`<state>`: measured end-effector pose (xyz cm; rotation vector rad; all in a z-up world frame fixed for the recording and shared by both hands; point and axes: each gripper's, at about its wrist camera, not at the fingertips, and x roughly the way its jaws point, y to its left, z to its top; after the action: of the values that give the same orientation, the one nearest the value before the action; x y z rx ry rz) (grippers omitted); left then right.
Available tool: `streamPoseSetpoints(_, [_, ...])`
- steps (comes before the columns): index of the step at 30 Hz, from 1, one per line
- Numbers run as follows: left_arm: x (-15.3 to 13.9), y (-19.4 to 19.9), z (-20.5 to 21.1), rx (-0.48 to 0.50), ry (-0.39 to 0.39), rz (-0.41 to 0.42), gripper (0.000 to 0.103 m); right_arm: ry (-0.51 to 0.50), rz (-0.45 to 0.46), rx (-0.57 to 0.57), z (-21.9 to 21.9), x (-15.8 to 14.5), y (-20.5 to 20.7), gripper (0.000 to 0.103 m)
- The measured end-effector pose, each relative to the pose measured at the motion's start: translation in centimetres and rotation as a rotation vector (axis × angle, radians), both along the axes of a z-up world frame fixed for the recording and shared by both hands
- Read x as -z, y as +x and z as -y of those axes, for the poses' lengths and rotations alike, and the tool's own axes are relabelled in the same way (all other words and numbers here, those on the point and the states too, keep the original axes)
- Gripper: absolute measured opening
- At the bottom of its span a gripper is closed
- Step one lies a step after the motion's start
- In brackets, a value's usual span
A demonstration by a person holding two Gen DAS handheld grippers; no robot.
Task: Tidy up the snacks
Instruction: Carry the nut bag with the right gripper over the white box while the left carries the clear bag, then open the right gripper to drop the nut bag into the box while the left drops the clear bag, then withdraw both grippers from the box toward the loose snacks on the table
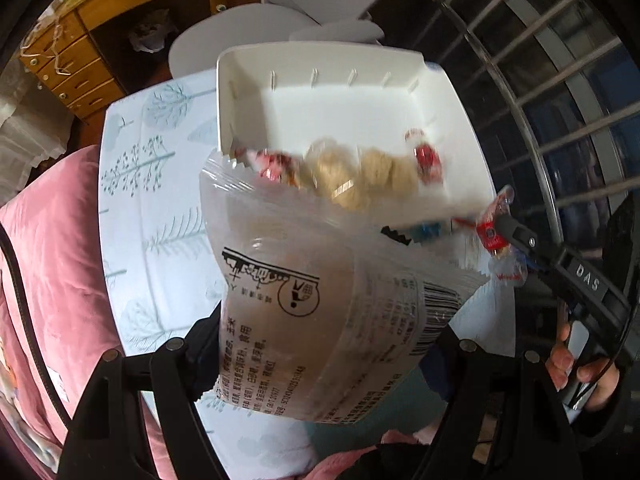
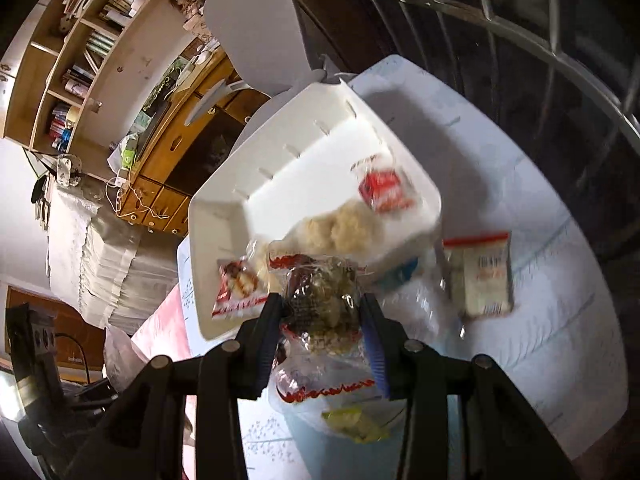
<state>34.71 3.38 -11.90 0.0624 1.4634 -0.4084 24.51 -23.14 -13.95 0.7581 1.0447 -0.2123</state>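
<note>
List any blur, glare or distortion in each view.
Left wrist view: fisheye bends the window bars; snacks in the white tray are motion-smeared. Right wrist view: the red-edged packet on the table is smeared, the bookshelf curves, the dark window lacks detail.

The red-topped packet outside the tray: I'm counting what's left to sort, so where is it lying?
In the right wrist view, the red-topped packet lies flat on the tablecloth, just right of the white tray.
</note>
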Motion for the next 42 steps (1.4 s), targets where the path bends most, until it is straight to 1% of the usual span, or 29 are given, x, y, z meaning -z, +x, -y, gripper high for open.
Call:
streamPoseSetpoints(7, [0.8,2.3,1.8,-0.13,-0.096,0.061,0.079,-0.058,0.033,-0.087,2.5,0.5,3.0,0.04])
streamPoseSetpoints(12, [1.1,3.6,2.7,-0.189,-0.152,0.156,0.079,-0.046,0.074,-0.131,3.5,1.4,3.7,0.04])
streamPoseSetpoints(14, [1.5,4.1,2.9,-0.207,-0.165,0.176,0.079,-0.039,0.094,-0.135,4.0,1.6,3.7,0.041])
streamPoseSetpoints(18, [2.8,5.1,3.1,-0.269,-0.206,0.167,0.079,-0.038,0.144,-0.13,4.9,1.6,3.6,0.042])
streamPoseSetpoints(19, [3.0,5.1,3.1,-0.278,-0.211,0.169,0.08,-0.045,0.146,-0.132,5.0,1.6,3.7,0.042])
streamPoseSetpoints(21, [3.2,5.1,3.1,-0.297,-0.206,0.176,0.088,-0.056,0.145,-0.136,5.3,1.6,3.6,0.045])
streamPoseSetpoints(22, [3.2,5.1,3.2,-0.298,-0.206,0.172,0.093,-0.056,0.142,-0.138,5.4,1.6,3.7,0.049])
streamPoseSetpoints(23, [3.3,5.0,3.3,-0.295,-0.2,0.163,0.094,-0.053,0.139,-0.138,5.5,1.7,3.6,0.051])
streamPoseSetpoints(28, [2.7,4.2,3.7,-0.277,-0.2,0.176,0.094,-0.036,0.134,-0.124,5.9,1.9,2.9,0.056])
streamPoseSetpoints(34, [1.8,2.5,3.1,-0.272,-0.232,0.186,0.094,-0.032,0.125,-0.106,5.8,1.7,1.5,0.059])
streamPoseSetpoints(39, [1.0,0.0,1.9,-0.258,-0.259,0.192,0.094,-0.047,0.127,-0.088,5.2,1.0,-0.4,0.06])
streamPoseSetpoints(42, [0.5,-2.1,1.0,-0.242,-0.272,0.205,0.094,-0.051,0.123,-0.07,4.7,0.7,-2.0,0.064])
